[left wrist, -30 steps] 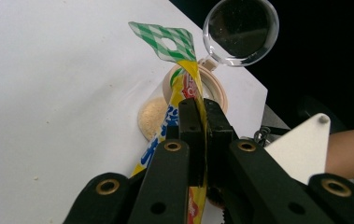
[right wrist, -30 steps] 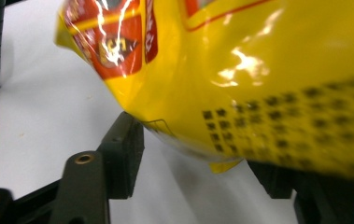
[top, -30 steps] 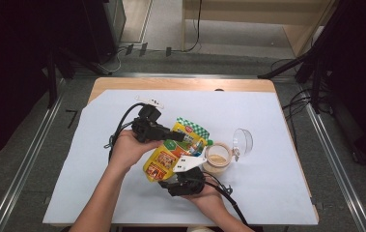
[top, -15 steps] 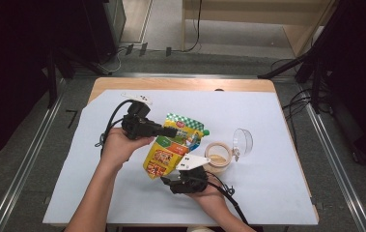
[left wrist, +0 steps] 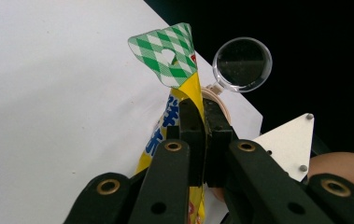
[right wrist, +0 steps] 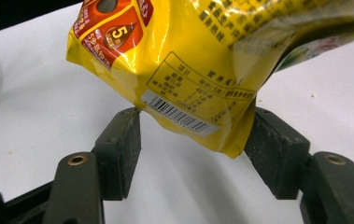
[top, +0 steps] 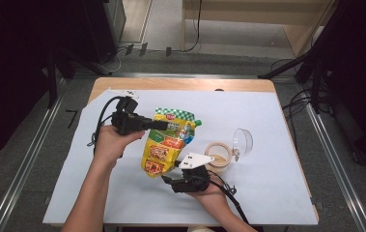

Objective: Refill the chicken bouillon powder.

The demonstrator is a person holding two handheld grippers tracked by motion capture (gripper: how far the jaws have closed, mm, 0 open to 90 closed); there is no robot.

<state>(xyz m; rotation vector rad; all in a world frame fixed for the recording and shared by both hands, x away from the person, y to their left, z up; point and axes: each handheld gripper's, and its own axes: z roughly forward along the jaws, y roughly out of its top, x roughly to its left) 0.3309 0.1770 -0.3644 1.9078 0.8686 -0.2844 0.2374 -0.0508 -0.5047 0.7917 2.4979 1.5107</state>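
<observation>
Left gripper [left wrist: 201, 140] clamps the pouch [top: 167, 142] top and holds it up, right gripper [right wrist: 193, 140] sits open around its bottom corner; pour into cup [top: 218, 155] not started.

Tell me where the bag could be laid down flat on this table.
Bare white sheet lies left of the left tool, wide enough for the yellow bag. Another free stretch runs along the far edge, beyond the bag. It is crowded at the near right: the small cup, its clear lid and the right tool sit close together.
</observation>
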